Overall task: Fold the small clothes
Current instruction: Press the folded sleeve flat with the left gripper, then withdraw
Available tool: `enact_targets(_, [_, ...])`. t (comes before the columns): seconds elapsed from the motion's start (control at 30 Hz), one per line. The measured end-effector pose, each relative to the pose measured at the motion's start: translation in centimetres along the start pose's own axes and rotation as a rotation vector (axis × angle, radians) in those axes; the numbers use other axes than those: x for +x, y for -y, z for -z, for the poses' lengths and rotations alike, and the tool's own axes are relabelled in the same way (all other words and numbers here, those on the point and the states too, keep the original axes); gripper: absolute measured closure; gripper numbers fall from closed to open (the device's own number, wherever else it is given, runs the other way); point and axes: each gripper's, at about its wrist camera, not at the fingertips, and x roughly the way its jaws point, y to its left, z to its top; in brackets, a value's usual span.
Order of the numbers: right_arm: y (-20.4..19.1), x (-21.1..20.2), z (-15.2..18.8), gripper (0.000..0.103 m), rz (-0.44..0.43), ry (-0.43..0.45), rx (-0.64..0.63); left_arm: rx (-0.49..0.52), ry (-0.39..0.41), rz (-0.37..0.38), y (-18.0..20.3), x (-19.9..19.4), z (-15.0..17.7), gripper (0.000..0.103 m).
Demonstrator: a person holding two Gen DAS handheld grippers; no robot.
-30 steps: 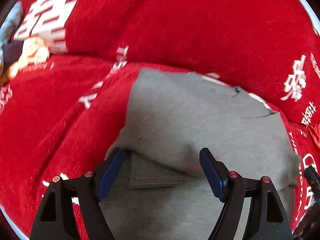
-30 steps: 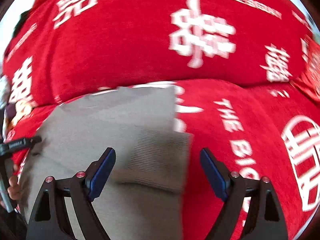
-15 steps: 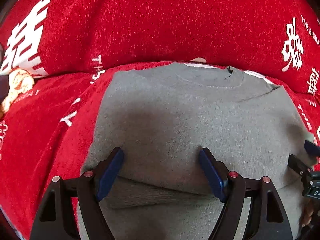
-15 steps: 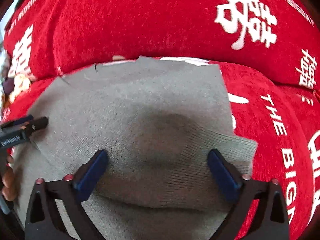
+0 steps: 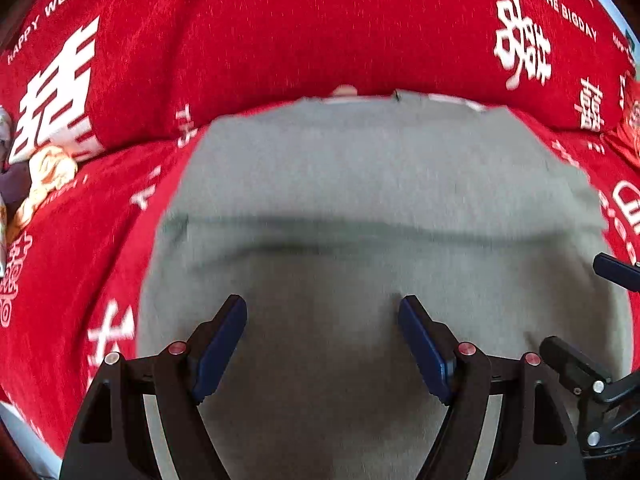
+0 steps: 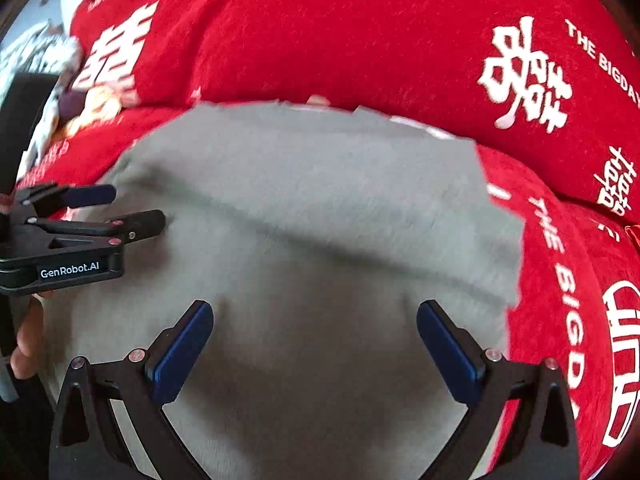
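A grey knit garment (image 5: 360,168) lies flat on the red cover, sleeves folded in, neckline at the far edge; it also shows in the right wrist view (image 6: 320,184). A fold line crosses it from side to side. My left gripper (image 5: 322,340) is open and empty over the garment's near left half. My right gripper (image 6: 314,344) is open and empty over its near right half. Each gripper shows at the edge of the other's view: the right one (image 5: 592,320) and the left one (image 6: 104,212).
A red cover (image 5: 300,32) with white lettering drapes the seat and the backrest behind the garment. A small tan and dark bundle (image 5: 44,176) lies at the far left; it also shows in the right wrist view (image 6: 88,112).
Both grippers have pulled back toward me and swung toward the garment's middle. The garment now lies more spread in view, with the ribbed cuffs no longer visible between the fingers.
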Motion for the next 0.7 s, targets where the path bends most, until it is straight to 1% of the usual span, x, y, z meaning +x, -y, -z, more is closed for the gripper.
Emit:
enact_targets(0.07, [0.1, 0.4, 1.0, 0.001, -0.013, -0.032, 0.017, -0.019, 0.016, 0.002, -0.2, -0.8, 1.3, 0.023])
enact_targets(0.1, [0.0, -0.1, 1.7, 0.001, -0.009, -0.008, 0.015, -0.027, 0.015, 0.008, -0.3, -1.1, 1.8, 0.023])
enact_targets(0.17, [-0.1, -0.8, 2.9, 0.001, 0.002, 0.010, -0.005, -0.049, 0.015, 0.008, -0.6, -1.7, 2.9, 0.015])
enact_targets(0.2, [-0.2, -1.1, 3.3, 0.001, 0.003, 0.016, -0.007, -0.058, 0.016, -0.003, -0.7, -1.9, 3.4, 0.008])
enact_targets(0.27, [-0.2, -1.8, 4.4, 0.001, 0.002, 0.025, -0.017, -0.081, 0.026, 0.005, -1.0, -2.4, 4.8, 0.007])
enact_targets(0.4, [-0.4, -3.0, 6.6, 0.001, 0.008, 0.053, -0.035, -0.081, 0.042, 0.001, -1.0, -3.5, 6.8, 0.007])
enact_targets(0.43, [-0.4, -3.2, 7.1, 0.001, 0.012, 0.060, -0.042, -0.078, 0.047, 0.001, -1.1, -3.7, 7.2, 0.006])
enact_targets(0.5, [-0.6, -3.8, 8.0, 0.001, 0.017, 0.069, -0.053, -0.079, 0.050, -0.009, -1.3, -4.0, 8.1, 0.000])
enact_targets(0.53, [-0.5, -4.1, 8.6, 0.001, 0.016, 0.073, -0.058, -0.089, 0.051, 0.006, -1.7, -4.2, 8.7, 0.000])
enact_targets(0.7, [-0.1, -5.4, 11.4, 0.001, 0.022, 0.070, -0.116, -0.082, 0.049, 0.015, -2.3, -4.8, 9.9, 0.000])
